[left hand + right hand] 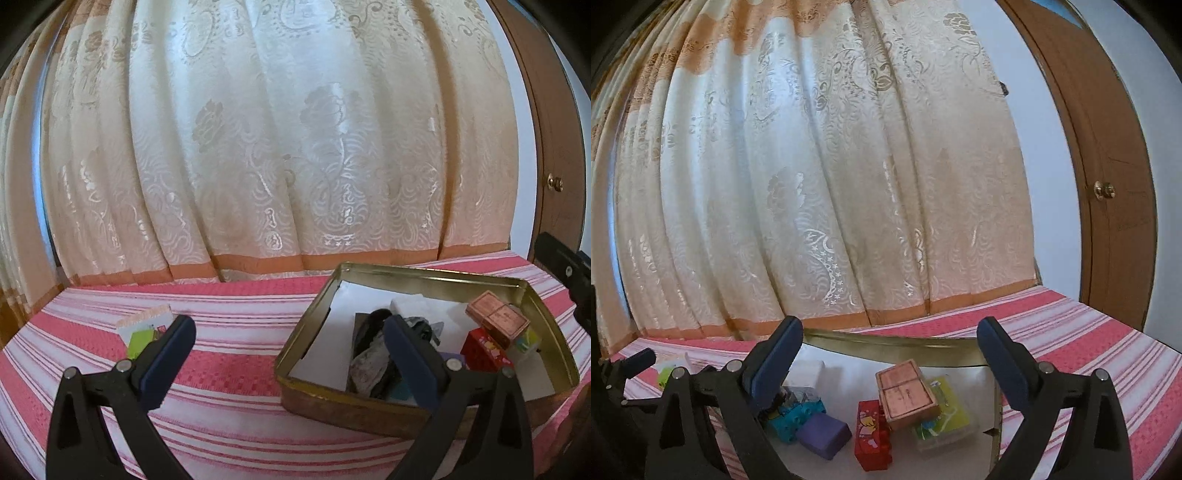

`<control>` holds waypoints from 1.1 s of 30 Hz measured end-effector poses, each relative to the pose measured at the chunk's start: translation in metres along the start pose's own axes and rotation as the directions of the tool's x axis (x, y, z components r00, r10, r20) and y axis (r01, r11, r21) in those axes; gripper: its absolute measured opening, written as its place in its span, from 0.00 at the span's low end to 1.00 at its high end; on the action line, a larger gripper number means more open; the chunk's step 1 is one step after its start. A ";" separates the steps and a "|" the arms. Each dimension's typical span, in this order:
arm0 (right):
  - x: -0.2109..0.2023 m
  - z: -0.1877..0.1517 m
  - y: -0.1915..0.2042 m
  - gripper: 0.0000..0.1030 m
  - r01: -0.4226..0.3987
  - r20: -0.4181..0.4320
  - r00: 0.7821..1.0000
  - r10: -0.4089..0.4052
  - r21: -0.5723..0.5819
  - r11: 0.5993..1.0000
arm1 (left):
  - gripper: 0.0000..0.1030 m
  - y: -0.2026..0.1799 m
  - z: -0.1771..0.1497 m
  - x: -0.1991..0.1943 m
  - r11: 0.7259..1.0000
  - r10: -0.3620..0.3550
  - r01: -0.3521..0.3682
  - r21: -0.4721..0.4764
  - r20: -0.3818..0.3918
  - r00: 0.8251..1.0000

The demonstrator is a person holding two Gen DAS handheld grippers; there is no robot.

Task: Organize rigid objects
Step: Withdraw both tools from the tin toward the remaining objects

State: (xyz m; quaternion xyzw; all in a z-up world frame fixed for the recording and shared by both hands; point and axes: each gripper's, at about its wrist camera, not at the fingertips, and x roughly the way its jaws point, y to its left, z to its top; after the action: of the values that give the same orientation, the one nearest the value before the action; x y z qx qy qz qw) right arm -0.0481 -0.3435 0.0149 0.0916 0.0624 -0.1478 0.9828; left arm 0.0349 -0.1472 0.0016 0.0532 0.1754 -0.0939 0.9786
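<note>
Right gripper [890,339] fingers spread over tin [886,345] rim.

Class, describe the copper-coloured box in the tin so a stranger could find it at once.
Find the open gold tin on the pink striped cloth. At its right end, the copper-coloured box sits tilted atop a red box and a yellow-green case; it alone is plain brown.

Left gripper [288,339] jaws wide, empty; right gripper [890,343] likewise.
</note>
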 end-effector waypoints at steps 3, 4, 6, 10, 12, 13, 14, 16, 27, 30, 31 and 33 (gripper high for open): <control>-0.004 -0.001 0.003 0.94 0.027 0.012 1.000 -0.026 -0.009 1.000 | 1.00 0.006 -0.002 -0.004 1.000 -0.017 0.017 -0.009 -0.004 1.000; -0.005 -0.001 0.005 0.94 0.027 0.013 1.000 -0.027 -0.013 1.000 | 1.00 0.009 -0.002 -0.006 1.000 -0.024 0.024 -0.010 -0.004 1.000; -0.009 -0.002 0.007 0.94 0.031 0.019 0.999 -0.030 -0.023 0.999 | 1.00 0.012 -0.003 -0.008 1.000 -0.028 0.028 -0.009 -0.001 1.000; -0.016 -0.003 0.009 0.94 0.045 0.036 0.998 -0.044 -0.022 0.999 | 1.00 0.024 -0.005 -0.011 1.000 -0.023 0.023 -0.013 -0.002 1.000; -0.019 -0.003 0.010 0.94 0.062 0.043 0.997 -0.061 -0.017 0.998 | 1.00 0.029 -0.005 -0.010 0.999 -0.023 0.023 -0.023 -0.006 1.000; -0.021 -0.003 0.010 0.94 0.068 0.043 0.997 -0.067 -0.012 0.998 | 1.00 0.033 -0.006 -0.010 0.999 -0.024 0.023 -0.030 -0.009 1.000; -0.021 -0.004 0.011 0.94 0.070 0.040 0.997 -0.069 -0.009 0.998 | 1.00 0.037 -0.006 -0.009 0.999 -0.027 0.027 -0.038 -0.013 1.000; -0.023 -0.005 0.014 0.94 0.072 0.033 0.997 -0.072 -0.004 0.997 | 1.00 0.042 -0.007 -0.010 0.998 -0.036 0.036 -0.046 -0.015 0.999; -0.022 -0.014 0.045 0.94 0.050 -0.013 0.999 -0.050 0.023 0.998 | 1.00 0.072 -0.010 -0.009 0.999 -0.003 0.003 -0.039 -0.014 1.000; -0.019 -0.017 0.062 0.94 0.030 -0.025 0.999 -0.029 0.019 0.999 | 1.00 0.081 -0.010 -0.009 0.999 0.001 -0.002 -0.042 -0.013 1.000; -0.018 -0.018 0.068 0.94 0.022 -0.026 0.999 -0.022 0.017 1.000 | 1.00 0.085 -0.010 -0.008 0.999 0.005 -0.006 -0.040 -0.013 1.000; -0.016 -0.020 0.080 0.94 0.005 -0.034 0.999 -0.005 0.017 1.000 | 1.00 0.092 -0.010 -0.007 0.999 0.015 -0.015 -0.037 -0.012 1.000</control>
State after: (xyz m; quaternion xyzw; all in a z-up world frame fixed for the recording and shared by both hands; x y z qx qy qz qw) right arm -0.0406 -0.2597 0.0112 0.1021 0.0779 -0.1492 0.9804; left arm 0.0437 -0.0548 0.0010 0.0368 0.1825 -0.0829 0.9790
